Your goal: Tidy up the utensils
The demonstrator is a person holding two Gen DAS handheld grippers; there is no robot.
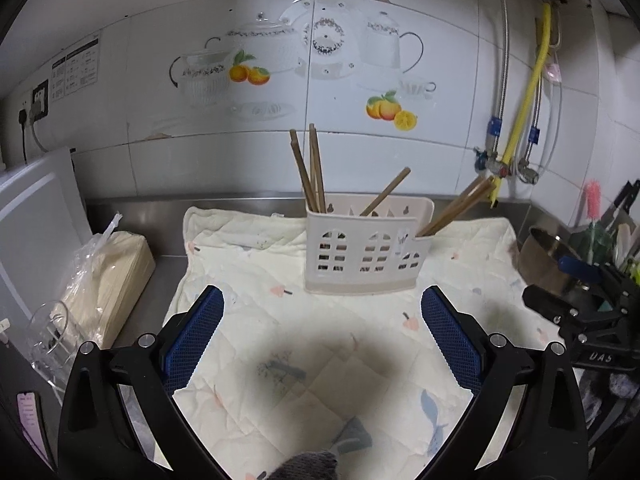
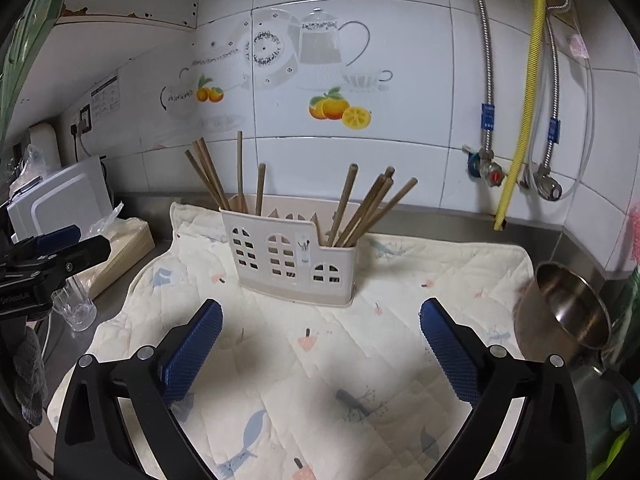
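Note:
A cream plastic utensil holder (image 1: 366,248) (image 2: 292,252) stands on a quilted white mat (image 1: 320,360) (image 2: 320,360). Several brown wooden chopsticks stand in it: some in the left compartment (image 1: 310,168) (image 2: 210,176), one in the middle (image 1: 386,192), a bunch in the right compartment (image 1: 456,208) (image 2: 368,208). My left gripper (image 1: 322,308) is open and empty, in front of the holder above the mat. My right gripper (image 2: 320,316) is open and empty, also in front of the holder. The right gripper shows in the left wrist view (image 1: 576,312), the left gripper in the right wrist view (image 2: 48,256).
A steel pot (image 1: 548,260) (image 2: 564,312) sits at the mat's right edge. A bagged beige stack (image 1: 112,276) (image 2: 116,252) and a clear glass (image 1: 52,336) (image 2: 76,308) stand at the left, a white appliance (image 1: 36,216) (image 2: 60,200) behind. Hoses and valves (image 1: 504,164) (image 2: 504,168) line the tiled wall.

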